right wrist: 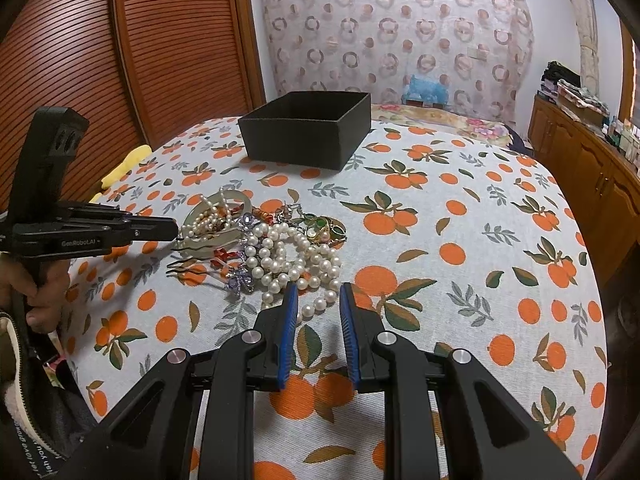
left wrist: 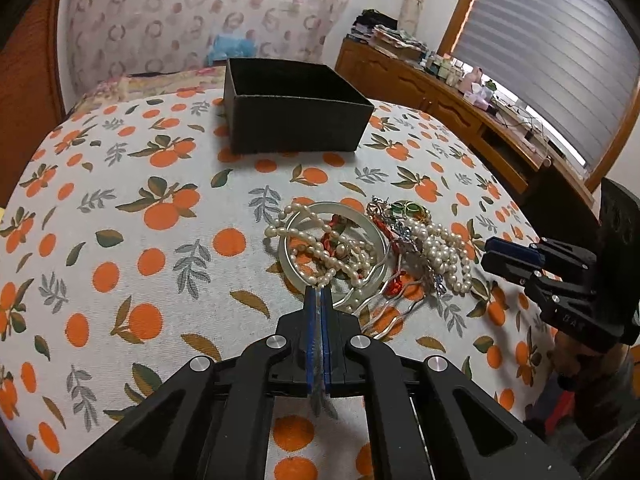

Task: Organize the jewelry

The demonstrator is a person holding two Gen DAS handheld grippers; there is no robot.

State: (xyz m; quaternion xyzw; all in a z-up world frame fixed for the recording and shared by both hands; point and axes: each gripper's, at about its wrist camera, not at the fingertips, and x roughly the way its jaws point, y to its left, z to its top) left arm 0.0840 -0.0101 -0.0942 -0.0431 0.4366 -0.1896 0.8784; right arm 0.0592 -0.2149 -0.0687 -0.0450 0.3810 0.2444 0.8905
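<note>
One tangled heap of pearl strands (right wrist: 288, 264) around a pale bangle (left wrist: 336, 256)

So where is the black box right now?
The black box sits open on the orange-print cloth at the far side of the table, beyond the jewelry pile, apart from it. In the right wrist view it is at top centre.

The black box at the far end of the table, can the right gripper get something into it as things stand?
Probably yes. The black box stands open-topped with bare tablecloth before it; the right gripper is open and holds nothing, so only the jewelry pile lies near its path.
</note>
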